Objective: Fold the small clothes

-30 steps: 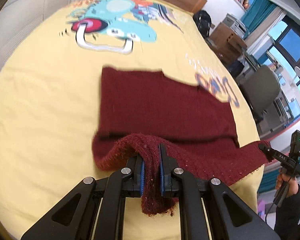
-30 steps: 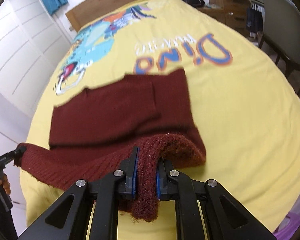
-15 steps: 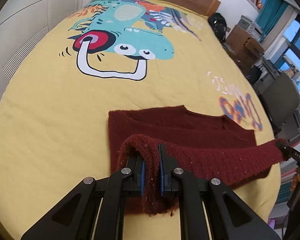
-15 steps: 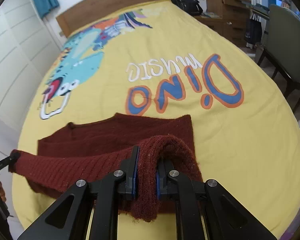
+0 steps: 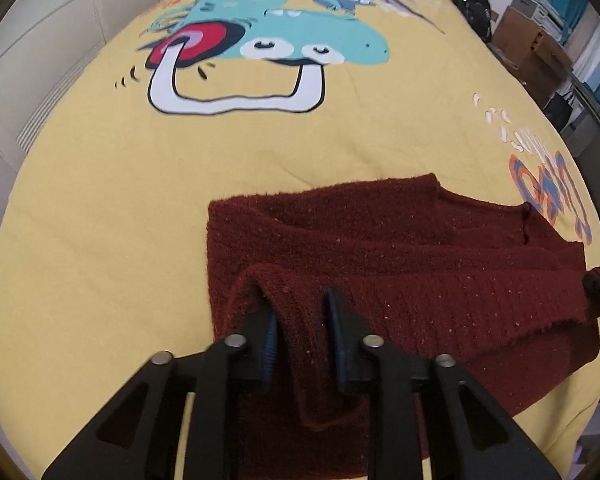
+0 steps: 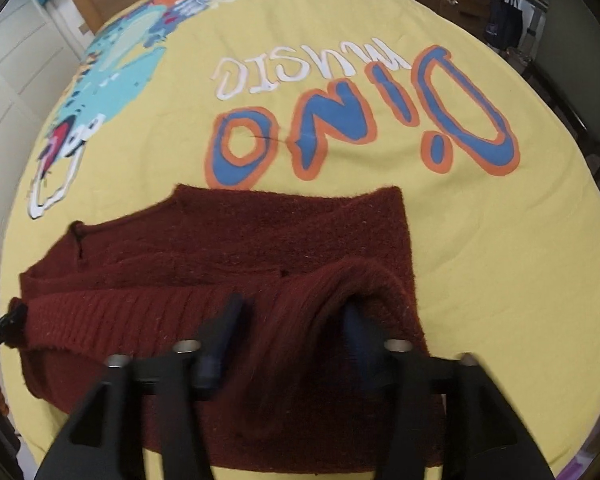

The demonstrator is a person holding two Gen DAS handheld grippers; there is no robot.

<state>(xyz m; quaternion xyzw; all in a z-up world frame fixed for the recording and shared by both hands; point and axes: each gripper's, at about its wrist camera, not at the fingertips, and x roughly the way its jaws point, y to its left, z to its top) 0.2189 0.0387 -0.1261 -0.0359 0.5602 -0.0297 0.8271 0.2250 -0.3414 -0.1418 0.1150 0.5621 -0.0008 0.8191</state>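
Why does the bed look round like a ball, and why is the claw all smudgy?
Left wrist view: the wide lens bends the yellow bedspread into a dome with dark corners; the maroon sweater looks fairly sharp. Right wrist view: same bending; the right claw is smeared because its jaws are opening, the knit between them. The left claw is only slightly soft, also opening. No glare in either view.

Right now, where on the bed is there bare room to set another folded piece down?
Two free patches of the yellow bedspread: left of the maroon sweater, below the dinosaur print; and right of the sweater, below the DINO lettering. The near edge is crowded: the sweater fills it, its hem between both opening claws, left claw and right claw.
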